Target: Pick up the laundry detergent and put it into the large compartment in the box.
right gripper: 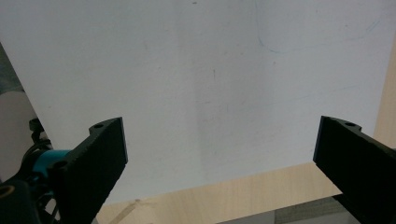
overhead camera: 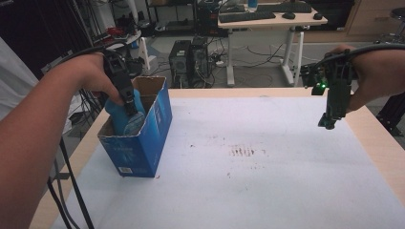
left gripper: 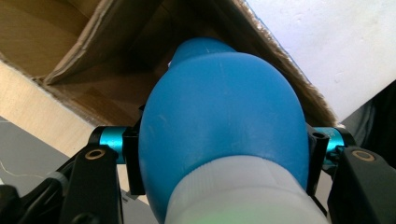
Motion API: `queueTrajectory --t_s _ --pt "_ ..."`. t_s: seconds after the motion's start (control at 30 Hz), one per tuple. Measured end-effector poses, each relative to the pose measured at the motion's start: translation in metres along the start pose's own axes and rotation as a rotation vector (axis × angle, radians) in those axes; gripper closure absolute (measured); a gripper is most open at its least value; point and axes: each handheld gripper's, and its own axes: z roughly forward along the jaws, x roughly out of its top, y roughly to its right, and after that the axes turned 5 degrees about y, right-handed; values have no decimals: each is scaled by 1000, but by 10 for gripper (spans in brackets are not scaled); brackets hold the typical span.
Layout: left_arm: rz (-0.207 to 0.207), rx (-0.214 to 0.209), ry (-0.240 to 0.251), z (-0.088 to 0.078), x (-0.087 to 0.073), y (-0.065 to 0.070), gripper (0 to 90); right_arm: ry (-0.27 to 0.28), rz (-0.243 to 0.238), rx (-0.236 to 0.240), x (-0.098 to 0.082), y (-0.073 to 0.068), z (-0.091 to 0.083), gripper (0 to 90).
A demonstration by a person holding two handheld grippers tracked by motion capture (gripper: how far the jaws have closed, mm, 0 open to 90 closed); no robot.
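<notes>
My left gripper pinches the blue bulb at its widest over the box; it looks soft, light and slippery, while my right gripper gapes wide, empty.

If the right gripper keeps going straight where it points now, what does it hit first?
Most likely the white sheet covering the table: the right gripper is open, holding nothing, aimed down at bare sheet with nothing between. The gap above it is hard to judge.

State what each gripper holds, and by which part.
Left gripper clamps the blue bottle across its wide body, over the box. Right gripper holds nothing.
</notes>
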Motion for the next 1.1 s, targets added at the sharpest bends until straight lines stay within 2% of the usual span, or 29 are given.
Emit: queueTrajectory --t_s 0.03,0.17,0.2,0.33,0.43,0.57,0.8,1.03,1.1 --pt "-11 -3 7 3 0 0 381 1 -4 -1 1 0 0 19" --pt "-9 -11 8 11 -1 -1 381 1 -8 1 3 1 2 19" --pt "7 -7 0 13 0 -1 381 1 -8 1 3 1 2 19" --pt "19 -1 7 22 1 0 381 2 -7 2 4 1 2 19" --pt "63 4 -6 28 2 2 381 1 -9 2 4 2 2 19" --pt "93 4 -20 33 3 2 381 2 -11 3 4 2 3 19" --pt "114 17 -21 38 3 2 380 1 -10 3 3 3 3 19" --pt "142 15 -53 48 2 1 380 -2 -9 3 4 3 4 19" --pt "142 13 -37 49 2 0 380 0 -9 3 4 3 4 19"
